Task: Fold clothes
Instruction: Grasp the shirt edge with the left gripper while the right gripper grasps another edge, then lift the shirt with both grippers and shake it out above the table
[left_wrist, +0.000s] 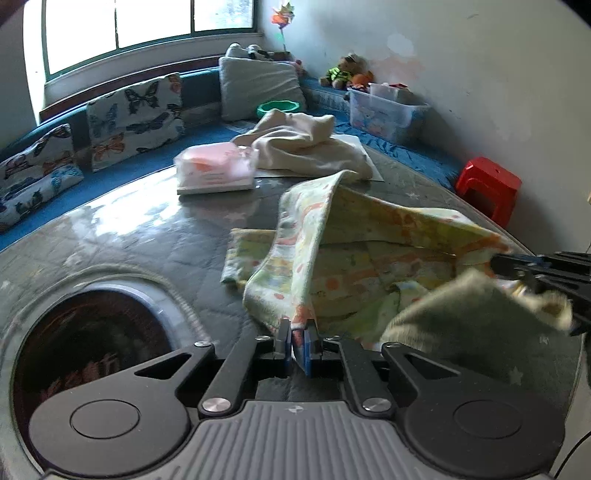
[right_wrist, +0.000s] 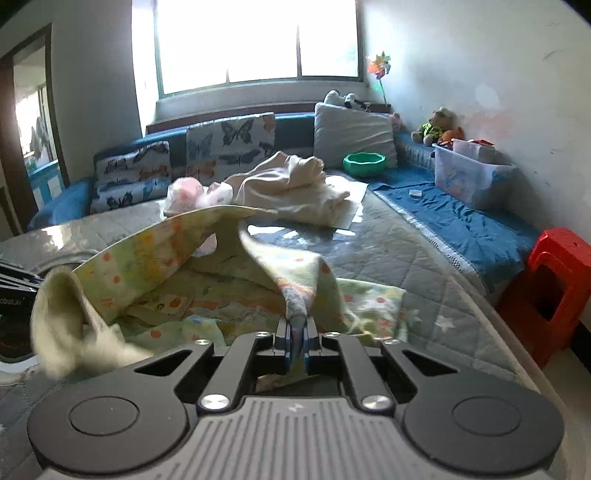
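Note:
A yellow-green printed garment (left_wrist: 369, 254) lies crumpled on the grey quilted mattress (left_wrist: 147, 229), one part lifted like a tent. My left gripper (left_wrist: 298, 332) is shut on its near edge, cloth pinched between the blue pads. In the right wrist view the same garment (right_wrist: 155, 258) spreads ahead, and my right gripper (right_wrist: 296, 332) is shut on a twisted fold of it. The right gripper also shows in the left wrist view at the far right edge (left_wrist: 546, 273). A cream garment (left_wrist: 306, 144) lies heaped farther back.
A pink wrapped pack (left_wrist: 216, 170) sits beside the cream heap. Butterfly cushions (left_wrist: 136, 114) and a grey pillow (left_wrist: 258, 85) line the window side. A clear plastic bin (right_wrist: 469, 177), a green bowl (right_wrist: 364, 162) and a red stool (right_wrist: 554, 288) stand at the right.

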